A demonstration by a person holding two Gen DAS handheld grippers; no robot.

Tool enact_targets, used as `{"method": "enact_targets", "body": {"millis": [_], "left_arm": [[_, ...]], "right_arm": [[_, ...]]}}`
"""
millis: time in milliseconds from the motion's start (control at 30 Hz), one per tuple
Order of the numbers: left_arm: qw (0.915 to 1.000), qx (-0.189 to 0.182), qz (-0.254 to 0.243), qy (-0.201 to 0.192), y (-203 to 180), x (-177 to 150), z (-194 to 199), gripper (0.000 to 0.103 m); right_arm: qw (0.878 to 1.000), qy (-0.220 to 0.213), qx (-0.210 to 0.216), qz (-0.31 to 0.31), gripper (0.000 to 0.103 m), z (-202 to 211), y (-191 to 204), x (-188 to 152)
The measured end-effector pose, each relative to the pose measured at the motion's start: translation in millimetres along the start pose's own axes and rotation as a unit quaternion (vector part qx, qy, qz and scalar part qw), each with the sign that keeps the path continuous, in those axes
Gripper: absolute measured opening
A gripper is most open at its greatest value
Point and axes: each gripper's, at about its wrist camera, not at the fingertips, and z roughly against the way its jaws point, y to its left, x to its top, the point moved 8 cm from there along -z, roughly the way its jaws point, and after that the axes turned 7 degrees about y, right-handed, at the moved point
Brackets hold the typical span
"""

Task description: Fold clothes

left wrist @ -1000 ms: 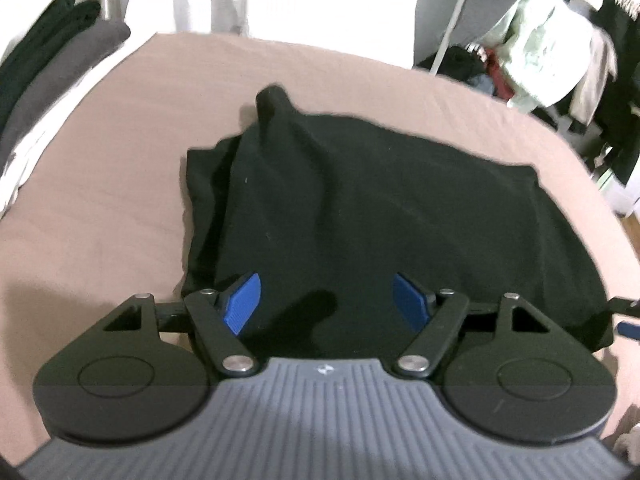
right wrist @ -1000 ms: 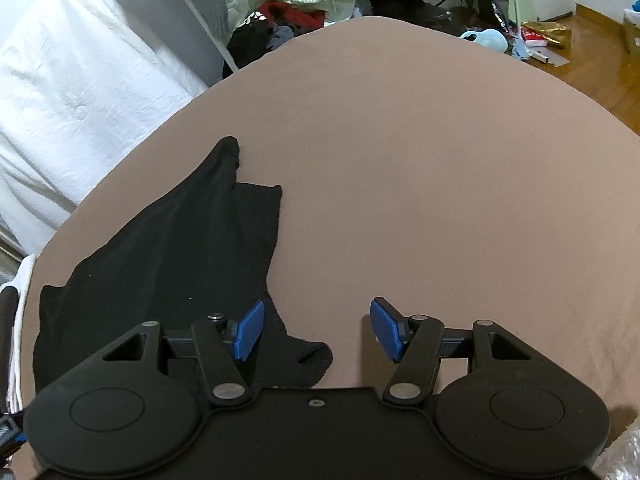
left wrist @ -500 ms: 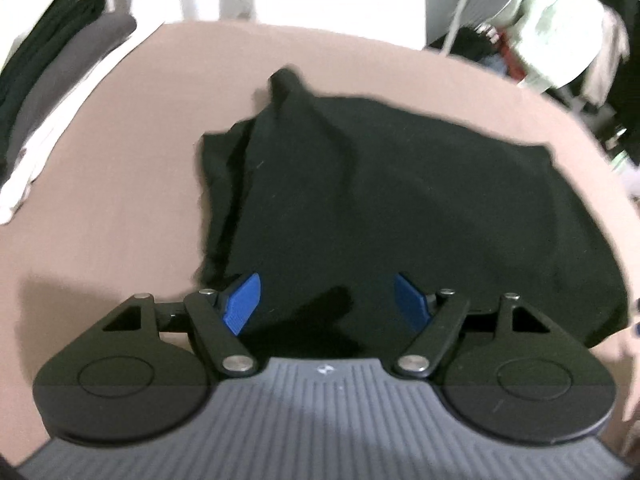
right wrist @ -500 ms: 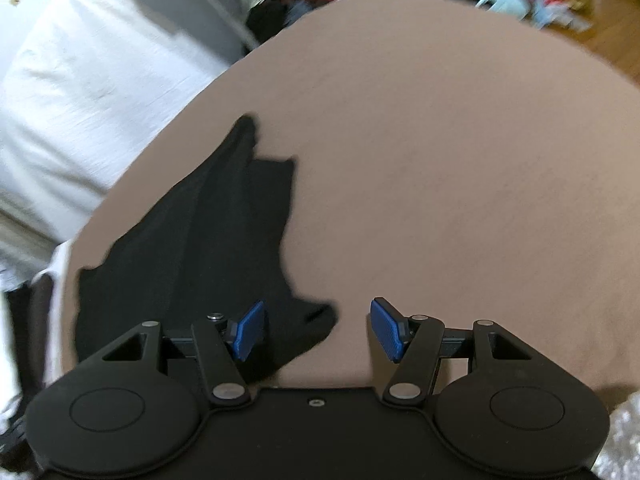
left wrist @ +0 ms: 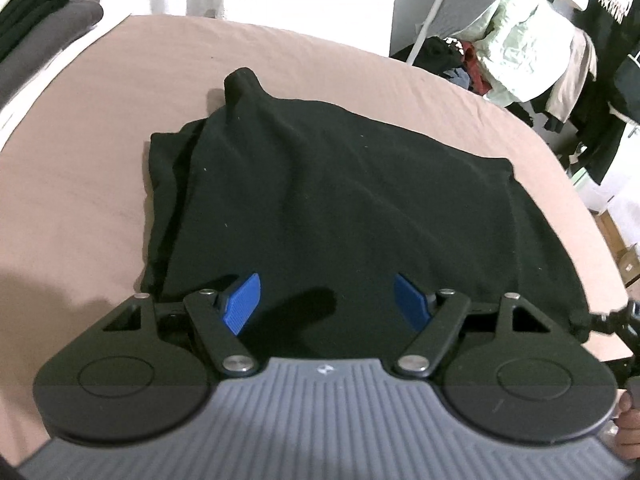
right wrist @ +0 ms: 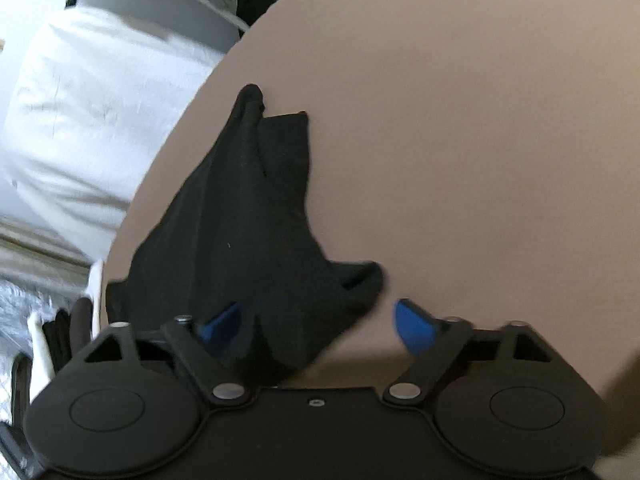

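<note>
A black garment (left wrist: 340, 200) lies spread on the tan bed sheet (left wrist: 80, 160), with a sleeve tip poking up at its far edge and a folded layer along its left side. My left gripper (left wrist: 326, 306) is open and empty, hovering over the garment's near edge. In the right wrist view the same garment (right wrist: 240, 220) runs from the middle down to the near left. My right gripper (right wrist: 316, 324) is open, with a corner of the garment lying between its fingers; its left blue pad (right wrist: 218, 326) is partly hidden by cloth.
Folded dark and grey clothes (left wrist: 44, 28) are stacked at the far left. A heap of loose clothes (left wrist: 520, 48) hangs at the far right beyond the bed. A white pillow (right wrist: 88, 112) lies left of the bed. The right gripper's edge (left wrist: 624, 320) shows at right.
My right gripper has moved forward and left over the garment's corner, which now lies between its fingers. My left gripper has shifted slightly over the near edge. Both have stayed open.
</note>
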Motion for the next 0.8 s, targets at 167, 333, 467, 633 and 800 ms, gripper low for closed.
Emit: {"method": "enact_targets", "body": {"millis": [167,333,467,633,800], "left_arm": [[0.9994,0.01,0.028,0.019,19.5,0.7,-12.1,0.073],[0.9959,-0.004,0.058,0.069,33.9,-10.4,-13.6,0.073],[0.9954,0.01,0.043,0.085,30.9,-11.0,-16.7,0.073],[0.9938,-0.011,0.075,0.081,48.0,-3.3,13.7,0.073],[0.9933,-0.027,0.083,0.075,86.0,16.4,40.3,0.073]], "right_arm": [[0.99,-0.052,-0.017,0.131,0.018,-17.3,43.3,-3.0],[0.985,-0.097,0.008,0.14,0.015,17.4,46.6,-2.4],[0.997,-0.047,0.001,0.064,0.015,-7.8,19.2,-4.1],[0.987,-0.084,-0.011,0.133,0.015,7.5,46.9,-5.4],[0.947,-0.118,-0.018,0.297,0.016,16.1,124.7,0.2]]}}
